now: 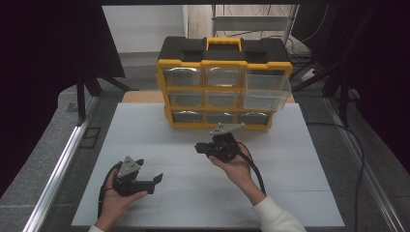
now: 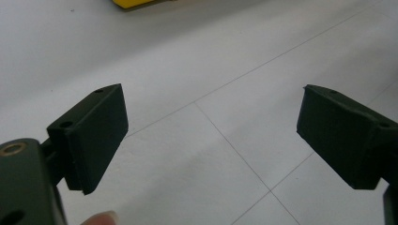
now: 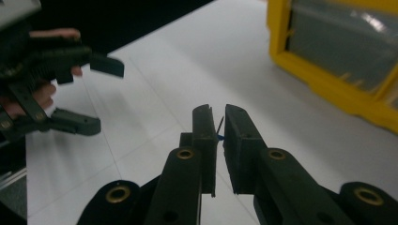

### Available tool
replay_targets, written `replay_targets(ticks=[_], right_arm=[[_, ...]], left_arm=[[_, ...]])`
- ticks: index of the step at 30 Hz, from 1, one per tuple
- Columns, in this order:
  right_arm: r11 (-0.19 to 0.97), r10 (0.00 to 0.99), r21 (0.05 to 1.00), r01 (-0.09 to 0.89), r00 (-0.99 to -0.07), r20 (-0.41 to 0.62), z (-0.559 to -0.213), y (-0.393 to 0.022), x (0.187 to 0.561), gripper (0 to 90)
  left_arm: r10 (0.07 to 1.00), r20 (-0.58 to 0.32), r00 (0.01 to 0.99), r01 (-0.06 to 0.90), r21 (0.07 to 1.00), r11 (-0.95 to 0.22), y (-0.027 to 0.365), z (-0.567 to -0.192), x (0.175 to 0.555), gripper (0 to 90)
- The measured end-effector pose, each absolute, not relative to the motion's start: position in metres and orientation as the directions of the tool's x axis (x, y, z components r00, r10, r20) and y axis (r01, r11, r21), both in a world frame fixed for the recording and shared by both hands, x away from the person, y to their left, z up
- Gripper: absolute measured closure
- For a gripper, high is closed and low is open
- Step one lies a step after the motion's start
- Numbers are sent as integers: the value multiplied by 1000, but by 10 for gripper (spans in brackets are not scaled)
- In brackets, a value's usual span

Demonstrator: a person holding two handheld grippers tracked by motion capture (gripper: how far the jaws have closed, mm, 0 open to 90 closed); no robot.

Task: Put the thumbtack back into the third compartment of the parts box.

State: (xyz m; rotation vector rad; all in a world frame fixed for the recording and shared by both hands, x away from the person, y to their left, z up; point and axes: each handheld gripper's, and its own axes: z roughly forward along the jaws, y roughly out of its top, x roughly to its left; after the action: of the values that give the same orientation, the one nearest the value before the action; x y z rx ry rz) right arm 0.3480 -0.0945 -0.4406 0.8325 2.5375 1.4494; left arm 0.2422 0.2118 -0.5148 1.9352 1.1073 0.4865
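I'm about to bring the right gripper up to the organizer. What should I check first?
1. Right gripper pinching a thin piece: ok, jaws nearly closed on it.
2. What the thin piece is: cannot tell, too small.
3. Left gripper free: ok, jaws wide open with nothing between them.
4. A drawer on the right of the organizer pulled out: ok.
5. Room inside that drawer: cannot tell.
6. Table bare between right gripper and organizer: ok.
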Motion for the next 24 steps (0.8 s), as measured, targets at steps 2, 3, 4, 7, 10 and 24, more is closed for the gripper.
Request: replay_targets(ticks=[2,3,4,7,10,24], right_arm=[[380,512,831,406,-841,176,-436,-101,348,827],[372,516,836,403,-838,175,-434,-104,349,827],[366,522,837,408,-834,178,-431,-106,348,827],[346,531,849,401,-829,175,-424,-113,348,827],[322,535,862,391,-827,175,-416,-118,347,827],[245,568,919,307,-814,121,-359,-139,340,827]], left_arm=[[841,-69,536,518,814,-263,212,-514,241,97],[842,-67,536,517,814,-264,212,-514,241,97],[841,-67,537,516,815,-264,212,-514,241,97],[839,-69,540,514,817,-263,212,-513,240,97],[841,-75,535,515,818,-255,214,-514,241,97],[839,-76,539,509,823,-252,211,-513,241,98]])
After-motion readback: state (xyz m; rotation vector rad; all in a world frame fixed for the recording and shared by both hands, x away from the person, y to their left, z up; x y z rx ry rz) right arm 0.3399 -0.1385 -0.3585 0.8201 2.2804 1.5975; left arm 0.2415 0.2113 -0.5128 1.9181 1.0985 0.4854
